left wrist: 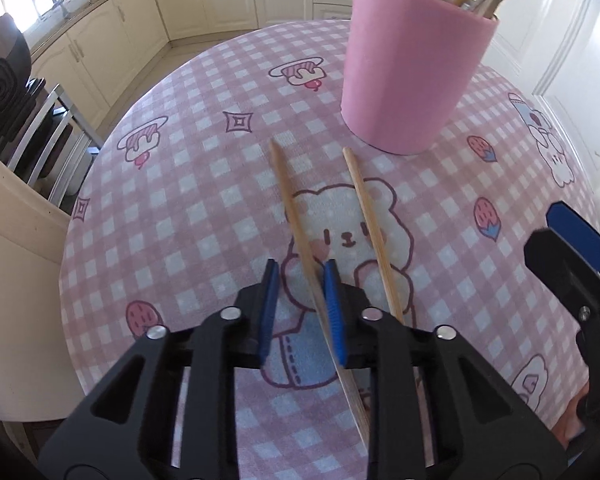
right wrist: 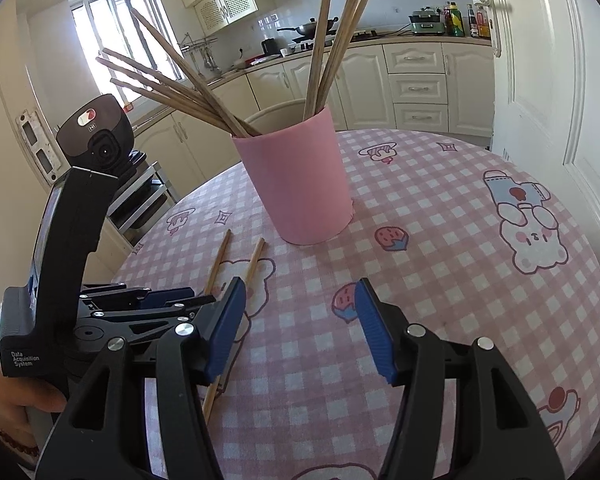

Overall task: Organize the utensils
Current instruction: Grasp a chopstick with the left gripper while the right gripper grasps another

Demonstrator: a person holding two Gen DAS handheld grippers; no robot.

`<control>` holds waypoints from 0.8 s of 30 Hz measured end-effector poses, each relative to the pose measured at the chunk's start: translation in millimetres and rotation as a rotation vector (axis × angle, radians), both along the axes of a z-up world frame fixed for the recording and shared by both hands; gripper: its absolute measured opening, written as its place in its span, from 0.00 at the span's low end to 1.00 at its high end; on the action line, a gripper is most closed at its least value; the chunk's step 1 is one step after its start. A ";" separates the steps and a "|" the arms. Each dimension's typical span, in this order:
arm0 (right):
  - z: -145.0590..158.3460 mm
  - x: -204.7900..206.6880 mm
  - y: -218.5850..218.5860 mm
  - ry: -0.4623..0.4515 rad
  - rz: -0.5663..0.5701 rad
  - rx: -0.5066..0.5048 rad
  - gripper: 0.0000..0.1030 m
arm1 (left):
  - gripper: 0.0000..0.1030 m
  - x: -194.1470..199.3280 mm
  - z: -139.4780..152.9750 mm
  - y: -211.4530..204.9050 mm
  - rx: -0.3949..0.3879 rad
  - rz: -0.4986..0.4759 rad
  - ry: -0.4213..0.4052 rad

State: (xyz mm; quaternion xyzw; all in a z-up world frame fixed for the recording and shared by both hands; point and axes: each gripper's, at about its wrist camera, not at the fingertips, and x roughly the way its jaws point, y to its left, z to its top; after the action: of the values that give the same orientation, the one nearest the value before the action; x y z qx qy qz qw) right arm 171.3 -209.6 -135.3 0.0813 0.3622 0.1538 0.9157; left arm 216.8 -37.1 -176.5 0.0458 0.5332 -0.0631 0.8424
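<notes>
Two wooden chopsticks lie on the pink checked tablecloth (left wrist: 204, 216). My left gripper (left wrist: 300, 276) is open, low over the table. The left chopstick (left wrist: 290, 204) runs between its blue pads and touches the right pad (left wrist: 334, 312). The second chopstick (left wrist: 370, 220) lies just outside to the right. A pink holder (left wrist: 412, 68) with several chopsticks stands beyond them. My right gripper (right wrist: 300, 292) is open wide and empty, above the table right of the left gripper (right wrist: 152, 300). Both loose chopsticks (right wrist: 256, 264) and the holder (right wrist: 300, 184) show in the right wrist view.
The round table (right wrist: 480, 320) has its edge close on the left and right. A chair back (left wrist: 40, 140) stands at the table's left. Kitchen cabinets (right wrist: 416, 84) and a white door (right wrist: 548, 80) lie beyond.
</notes>
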 end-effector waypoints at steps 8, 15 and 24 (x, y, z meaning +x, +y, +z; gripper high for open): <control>-10.7 18.3 29.5 0.098 0.084 -0.044 0.52 | 0.12 -7.5 -2.0 34.4 -0.096 -0.055 0.045; -21.5 44.4 63.7 0.191 0.130 -0.113 0.50 | 0.12 8.0 -1.7 45.2 -0.119 -0.021 0.063; -26.5 73.7 82.5 0.275 0.165 -0.202 0.30 | 0.12 30.2 -1.6 43.8 -0.130 0.007 0.066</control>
State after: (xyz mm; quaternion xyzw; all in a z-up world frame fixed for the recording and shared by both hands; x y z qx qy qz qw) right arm 244.9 -127.1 -161.8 -0.0210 0.5030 0.1787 0.8453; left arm 246.9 6.7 -178.1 -0.0130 0.5556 -0.0961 0.8257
